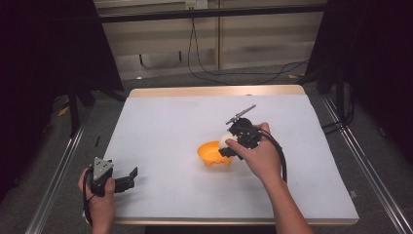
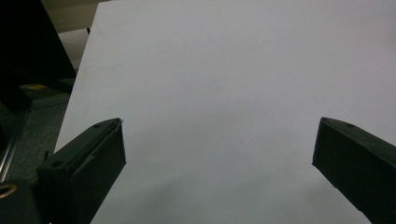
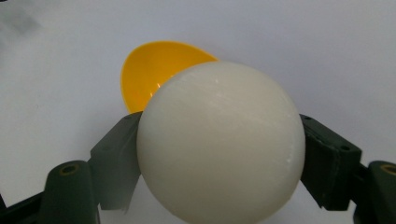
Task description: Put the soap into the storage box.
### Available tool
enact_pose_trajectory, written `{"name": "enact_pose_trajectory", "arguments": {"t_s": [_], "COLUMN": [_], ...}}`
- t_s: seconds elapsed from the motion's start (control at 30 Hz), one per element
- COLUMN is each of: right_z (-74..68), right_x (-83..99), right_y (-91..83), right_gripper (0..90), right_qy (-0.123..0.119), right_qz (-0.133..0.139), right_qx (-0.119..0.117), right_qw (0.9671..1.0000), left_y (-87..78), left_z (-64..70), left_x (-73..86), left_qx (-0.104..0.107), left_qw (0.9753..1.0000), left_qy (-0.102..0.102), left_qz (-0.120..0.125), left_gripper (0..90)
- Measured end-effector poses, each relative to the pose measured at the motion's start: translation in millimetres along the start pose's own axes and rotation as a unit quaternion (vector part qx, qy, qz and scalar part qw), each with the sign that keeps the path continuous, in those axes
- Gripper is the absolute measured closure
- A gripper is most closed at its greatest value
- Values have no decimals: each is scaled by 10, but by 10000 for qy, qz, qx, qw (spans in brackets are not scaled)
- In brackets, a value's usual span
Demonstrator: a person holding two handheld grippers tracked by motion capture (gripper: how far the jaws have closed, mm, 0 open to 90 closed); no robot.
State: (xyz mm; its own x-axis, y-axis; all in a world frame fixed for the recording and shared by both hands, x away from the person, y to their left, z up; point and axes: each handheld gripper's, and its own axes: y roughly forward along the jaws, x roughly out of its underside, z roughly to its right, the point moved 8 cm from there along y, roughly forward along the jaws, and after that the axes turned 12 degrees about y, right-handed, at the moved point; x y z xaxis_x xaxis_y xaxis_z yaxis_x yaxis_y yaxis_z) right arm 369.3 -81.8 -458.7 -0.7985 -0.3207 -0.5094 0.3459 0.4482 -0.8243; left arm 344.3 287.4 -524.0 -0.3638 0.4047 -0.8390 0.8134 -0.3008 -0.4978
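Observation:
An orange bowl (image 1: 212, 153) sits near the middle of the white table (image 1: 165, 131). My right gripper (image 1: 227, 145) hangs over the bowl's right rim, shut on a cream-white ball (image 1: 224, 141). In the right gripper view the ball (image 3: 219, 140) is clamped between both jaws, with the bowl (image 3: 154, 70) behind and below it. My left gripper (image 1: 129, 178) rests at the table's front left, open, with nothing between its jaws. In the left gripper view that gripper (image 2: 219, 154) looks over bare white table (image 2: 233, 70) between its spread jaws.
The table's wooden far edge (image 1: 214, 91) runs along the back. Metal rails (image 1: 58, 175) flank the table on both sides, black cables (image 1: 204, 68) lie on the floor behind it, and dark stands rise at the left and right.

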Motion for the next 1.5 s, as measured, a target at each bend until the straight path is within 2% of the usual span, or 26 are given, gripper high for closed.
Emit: {"name": "enact_pose_trajectory", "arguments": {"t_s": [0.4,0.63,1.07,1.27,1.5], "right_z": [-106,-166,-163,-117,-122], "right_x": [-63,-79,-64,-46,-41], "right_y": [124,232,392,424,455], "right_gripper": [240,240,240,239,238], "right_qy": [-57,8,153,238,308], "right_qz": [-97,-167,-264,-338,-313], "right_qx": [-59,-83,-27,-11,-91], "right_qw": [9999,9998,9995,9991,9990], "left_y": [0,0,1,3,2], "left_z": [-1,-3,-4,-6,-4], "left_x": [3,4,4,4,5], "left_qx": [13,13,19,22,23], "left_qw": [10000,10000,10000,10000,10000], "left_qy": [7,6,-3,-6,1], "left_qz": [-22,-25,-34,-33,-36], "left_gripper": [24,23,22,21,21]}}
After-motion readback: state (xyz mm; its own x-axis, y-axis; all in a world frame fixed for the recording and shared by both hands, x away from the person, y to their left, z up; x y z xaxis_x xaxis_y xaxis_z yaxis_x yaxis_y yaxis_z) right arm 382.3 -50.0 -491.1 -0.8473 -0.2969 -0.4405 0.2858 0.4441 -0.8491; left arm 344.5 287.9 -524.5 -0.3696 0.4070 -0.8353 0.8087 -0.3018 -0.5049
